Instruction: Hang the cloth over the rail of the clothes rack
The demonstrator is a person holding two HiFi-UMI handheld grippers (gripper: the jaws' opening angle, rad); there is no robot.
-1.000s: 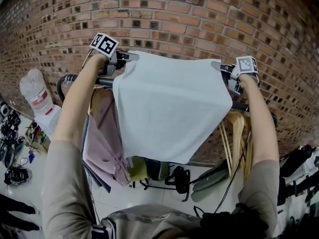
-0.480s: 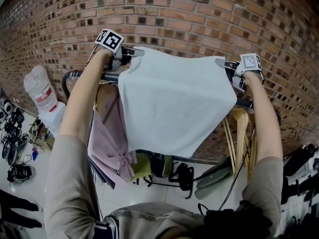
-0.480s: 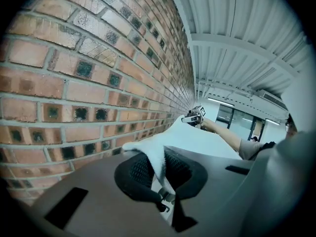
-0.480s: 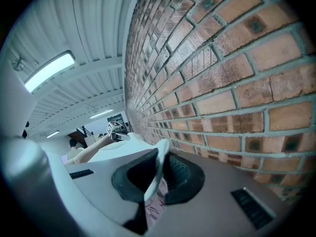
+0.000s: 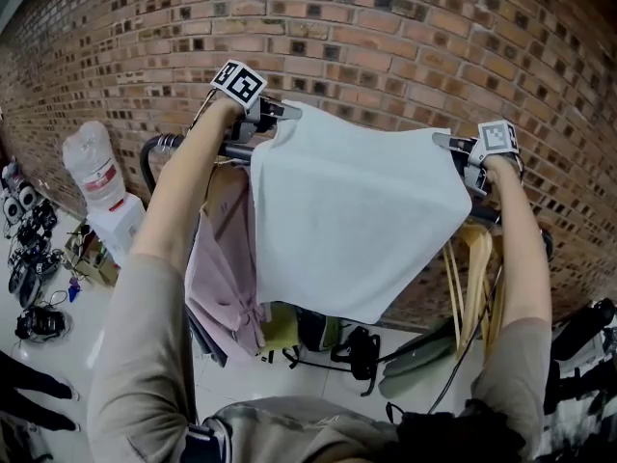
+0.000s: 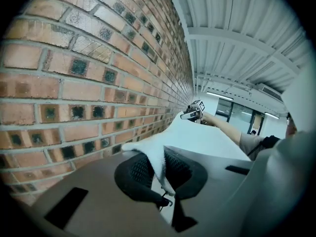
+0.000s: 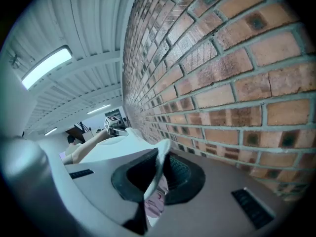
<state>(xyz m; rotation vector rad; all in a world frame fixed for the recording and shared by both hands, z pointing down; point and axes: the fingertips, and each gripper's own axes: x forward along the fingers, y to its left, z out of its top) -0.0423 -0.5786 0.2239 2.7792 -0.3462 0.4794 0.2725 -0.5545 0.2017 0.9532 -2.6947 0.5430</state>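
- Left gripper (image 5: pixel 280 114), ten o'clock, and right gripper (image 5: pixel 445 143), two o'clock, pinch the white fabric cloth's (image 5: pixel 357 220) top corners.
- Light and limp, likely; corners suit draping over the black metal rail (image 5: pixel 159 144).

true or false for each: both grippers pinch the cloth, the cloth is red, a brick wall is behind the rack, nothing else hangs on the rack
1. Both grippers pinch the cloth. True: the left gripper and the right gripper are each shut on a top corner of the cloth.
2. The cloth is red. False: it is white.
3. A brick wall is behind the rack. True: the brick wall stands right behind the rack.
4. Nothing else hangs on the rack. False: a pink garment hangs there beside the cloth.
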